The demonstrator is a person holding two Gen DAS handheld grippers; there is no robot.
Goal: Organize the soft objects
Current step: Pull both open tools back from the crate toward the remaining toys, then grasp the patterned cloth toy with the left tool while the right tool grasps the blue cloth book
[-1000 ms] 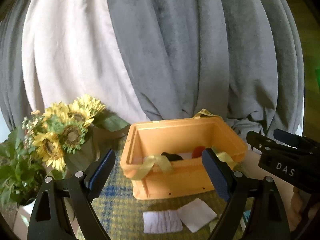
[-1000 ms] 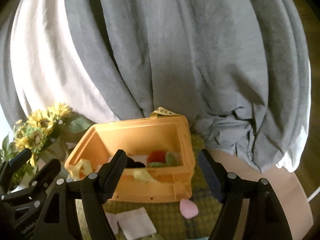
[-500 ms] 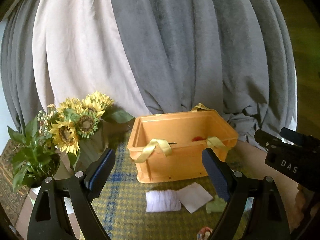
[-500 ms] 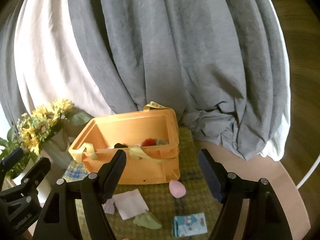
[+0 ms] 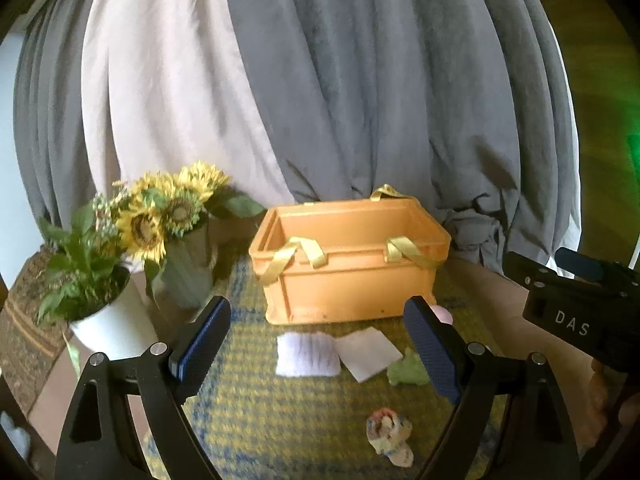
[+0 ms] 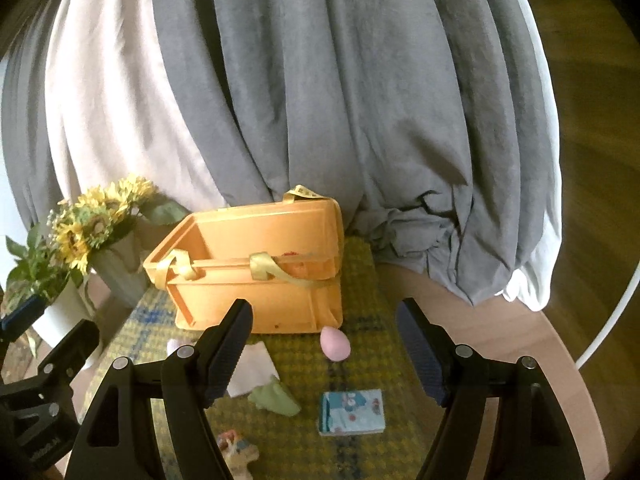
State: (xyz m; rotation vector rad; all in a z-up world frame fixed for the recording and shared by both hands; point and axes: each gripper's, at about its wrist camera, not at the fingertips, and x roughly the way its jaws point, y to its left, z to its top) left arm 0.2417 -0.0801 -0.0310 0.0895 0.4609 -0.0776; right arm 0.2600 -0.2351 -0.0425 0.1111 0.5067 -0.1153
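An orange crate [image 5: 348, 264] [image 6: 260, 276] with yellow ribbon handles stands on a yellow-green checked mat [image 5: 280, 408]. In front of it lie a pale ribbed cloth [image 5: 307, 354], a white square cloth [image 5: 368, 353] [image 6: 256, 368], a green soft piece [image 5: 406, 372] [image 6: 276, 398], a pink egg-shaped item [image 6: 335, 343], a blue printed packet [image 6: 351, 412] and a small colourful soft toy [image 5: 390, 436] [image 6: 236, 452]. My left gripper [image 5: 318, 344] is open and empty, held above the cloths. My right gripper [image 6: 324, 352] is open and empty, above the egg. Something red shows inside the crate.
A sunflower bunch in a grey-green vase [image 5: 176, 216] [image 6: 100, 224] and a white plant pot [image 5: 100, 320] stand left of the crate. Grey and white curtains [image 5: 320, 100] hang behind. The round wooden table edge [image 6: 560, 360] curves on the right.
Both grippers have pulled back and risen from the crate. The crate looks smaller and farther, and more of the mat with the packet, egg and toy has come into view.
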